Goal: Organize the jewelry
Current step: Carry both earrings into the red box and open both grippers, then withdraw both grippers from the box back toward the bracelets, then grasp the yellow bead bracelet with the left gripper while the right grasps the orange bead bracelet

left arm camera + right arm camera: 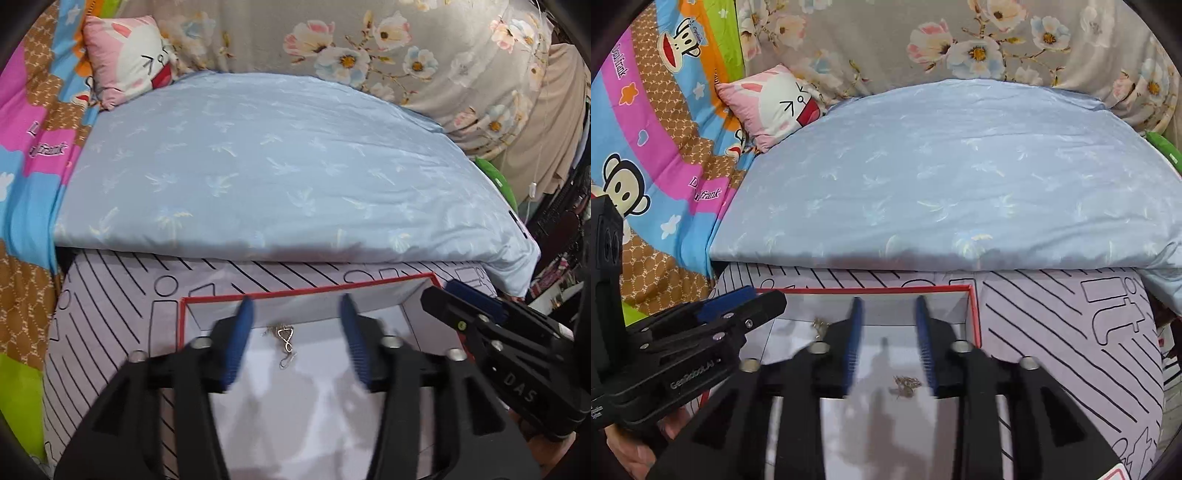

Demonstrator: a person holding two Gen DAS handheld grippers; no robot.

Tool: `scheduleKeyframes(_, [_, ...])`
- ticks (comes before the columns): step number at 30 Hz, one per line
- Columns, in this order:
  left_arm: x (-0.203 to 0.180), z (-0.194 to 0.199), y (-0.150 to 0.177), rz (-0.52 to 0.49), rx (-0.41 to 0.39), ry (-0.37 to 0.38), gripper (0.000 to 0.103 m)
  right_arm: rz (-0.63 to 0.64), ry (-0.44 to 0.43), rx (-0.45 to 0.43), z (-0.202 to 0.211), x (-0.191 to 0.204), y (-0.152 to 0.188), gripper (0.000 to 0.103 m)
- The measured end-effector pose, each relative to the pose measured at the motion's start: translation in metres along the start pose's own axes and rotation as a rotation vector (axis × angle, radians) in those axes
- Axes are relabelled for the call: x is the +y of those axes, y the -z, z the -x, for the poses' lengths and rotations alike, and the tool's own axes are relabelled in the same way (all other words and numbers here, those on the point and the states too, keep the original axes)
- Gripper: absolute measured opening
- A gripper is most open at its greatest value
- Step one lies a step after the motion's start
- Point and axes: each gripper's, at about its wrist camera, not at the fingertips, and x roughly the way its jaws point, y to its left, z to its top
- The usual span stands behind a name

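Note:
A white box with a red rim (306,290) sits on a lilac line-patterned sheet (110,317). A thin silver chain (286,341) lies on the box floor by the far wall. My left gripper (296,301) hangs over it, open, blue pads clear of the chain. In the right wrist view a small gold-toned jewelry piece (905,386) lies on the floor of the box (871,290), between the fingers of my right gripper (888,300), which is open and apart from it. The silver chain (818,326) shows to its left. Both grippers stand side by side over the box.
A folded pale blue quilt (280,166) lies just behind the box, its edge overhanging the sheet. A pink cartoon pillow (129,59) and a colourful monkey-print blanket (665,147) lie to the left. Floral fabric (369,44) fills the back. A hand (639,446) holds the left gripper.

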Motion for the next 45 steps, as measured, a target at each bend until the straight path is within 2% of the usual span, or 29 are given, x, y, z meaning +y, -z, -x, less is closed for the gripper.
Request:
scheduleKeyframes(7, [0.001, 0.024, -0.002, 0.003, -0.041, -0.033, 0.053, 0.003, 0.021, -0.047, 0.029, -0.003, 0.001, 0.047])
scheduleKeyframes(12, [-0.003, 0.054, 0.007, -0.007, -0.076, -0.07, 0.053, 0.0, 0.02, -0.082, 0.064, -0.001, 0.009, 0.048])
scheduleKeyframes(21, [-0.012, 0.126, 0.045, 0.0, -0.119, -0.066, 0.054, 0.009, 0.028, -0.143, 0.142, 0.015, 0.051, 0.052])
scheduleKeyframes(26, [-0.015, 0.16, 0.085, 0.003, -0.117, -0.065, 0.057, 0.032, 0.059, -0.154, 0.181, 0.026, 0.097, 0.055])
scheduleKeyframes(32, [-0.016, 0.18, 0.146, 0.01, -0.062, -0.054, 0.057, 0.023, 0.093, -0.136, 0.212, 0.026, 0.155, 0.056])
scheduleKeyframes(38, [-0.019, 0.177, 0.211, 0.007, 0.03, -0.038, 0.057, -0.025, 0.123, -0.08, 0.226, 0.013, 0.211, 0.056])
scheduleKeyframes(45, [-0.014, 0.153, 0.268, 0.002, 0.126, -0.079, 0.057, -0.066, 0.158, 0.016, 0.207, -0.001, 0.26, 0.056])
